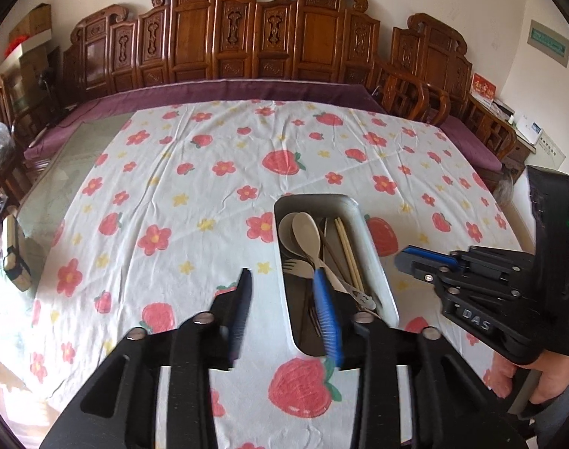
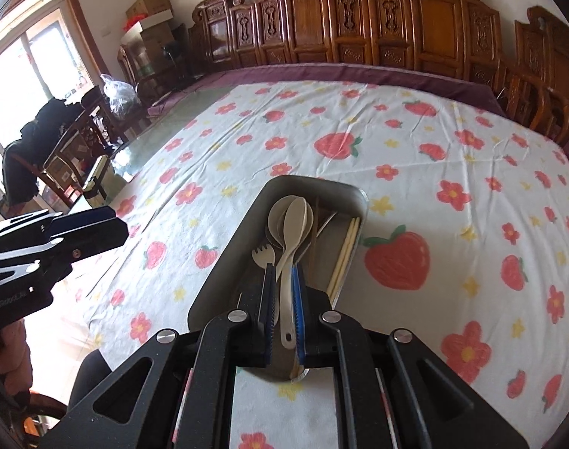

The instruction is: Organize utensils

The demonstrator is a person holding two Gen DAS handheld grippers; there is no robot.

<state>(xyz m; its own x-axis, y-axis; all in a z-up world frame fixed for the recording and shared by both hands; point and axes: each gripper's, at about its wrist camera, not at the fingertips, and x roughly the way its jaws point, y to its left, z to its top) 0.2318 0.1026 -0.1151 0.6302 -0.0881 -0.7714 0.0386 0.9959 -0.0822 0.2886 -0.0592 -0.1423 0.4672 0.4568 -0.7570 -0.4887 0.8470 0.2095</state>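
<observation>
A metal tray sat on the strawberry tablecloth, holding spoons, a fork and chopsticks. In the right wrist view the right gripper hung over the tray's near end at about 6 o'clock, its fingers closed in on the handle of a pale spoon whose bowl pointed toward 12 o'clock; they appeared to be grasping it, though actual contact on both sides was hard to confirm. The left gripper was spread wide and held nothing, one finger over the cloth at 9 o'clock of the tray, the other over the tray's inside.

The likeliest trouble: the spoon's smooth, narrow handle could pivot or slip if lifted by its end, dropping onto the other pieces. Its bowl overlapped a second spoon, so lifting might drag that one along. The left finger inside the tray could also knock the utensils.
</observation>
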